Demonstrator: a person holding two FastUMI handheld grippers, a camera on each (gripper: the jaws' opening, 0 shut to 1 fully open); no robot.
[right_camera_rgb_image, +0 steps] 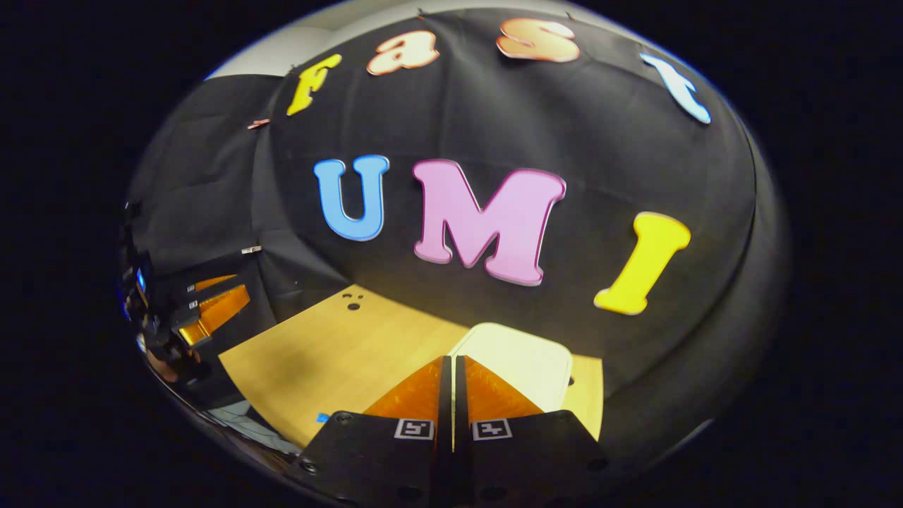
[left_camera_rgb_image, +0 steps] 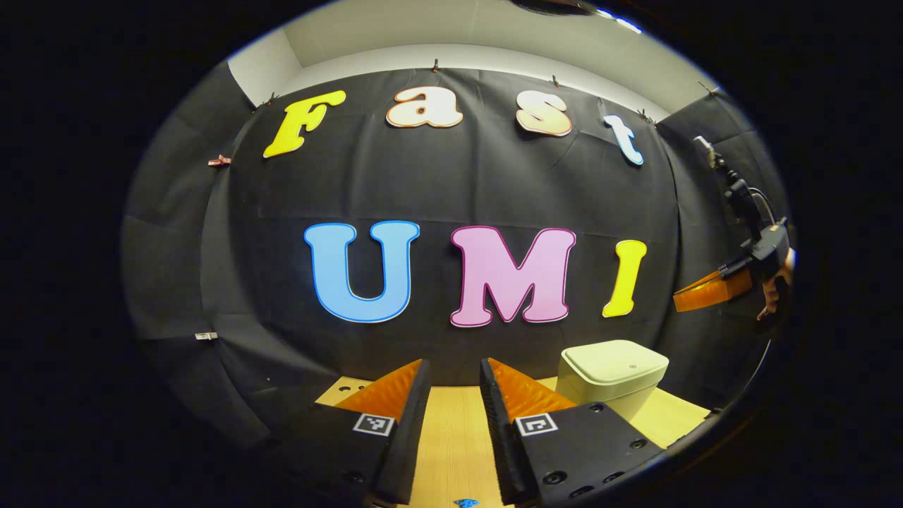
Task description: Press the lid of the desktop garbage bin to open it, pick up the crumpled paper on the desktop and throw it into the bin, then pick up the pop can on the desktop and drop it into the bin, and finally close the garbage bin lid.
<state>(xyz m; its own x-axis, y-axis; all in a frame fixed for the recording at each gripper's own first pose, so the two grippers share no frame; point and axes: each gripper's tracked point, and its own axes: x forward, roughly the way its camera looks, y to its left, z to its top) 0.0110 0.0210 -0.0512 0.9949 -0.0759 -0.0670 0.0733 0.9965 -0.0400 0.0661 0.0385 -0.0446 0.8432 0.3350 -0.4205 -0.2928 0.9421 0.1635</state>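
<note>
The cream desktop bin (left_camera_rgb_image: 612, 374) stands on the wooden table at the right in the left gripper view, with its lid down. In the right gripper view its pale lid (right_camera_rgb_image: 525, 360) lies just beyond and below my right gripper (right_camera_rgb_image: 452, 358), whose fingers are pressed together with nothing between them. Whether they touch the lid I cannot tell. My left gripper (left_camera_rgb_image: 455, 363) hovers open over the table, left of the bin and empty. The right gripper (left_camera_rgb_image: 695, 291) also hangs at the far right of the left gripper view, held by a hand (left_camera_rgb_image: 774, 286).
The light wooden table (right_camera_rgb_image: 331, 353) runs up to the black cloth wall. A small blue mark (right_camera_rgb_image: 322, 418) lies near its front edge. The left gripper (right_camera_rgb_image: 215, 307) appears at the far left of the right gripper view, away from the bin.
</note>
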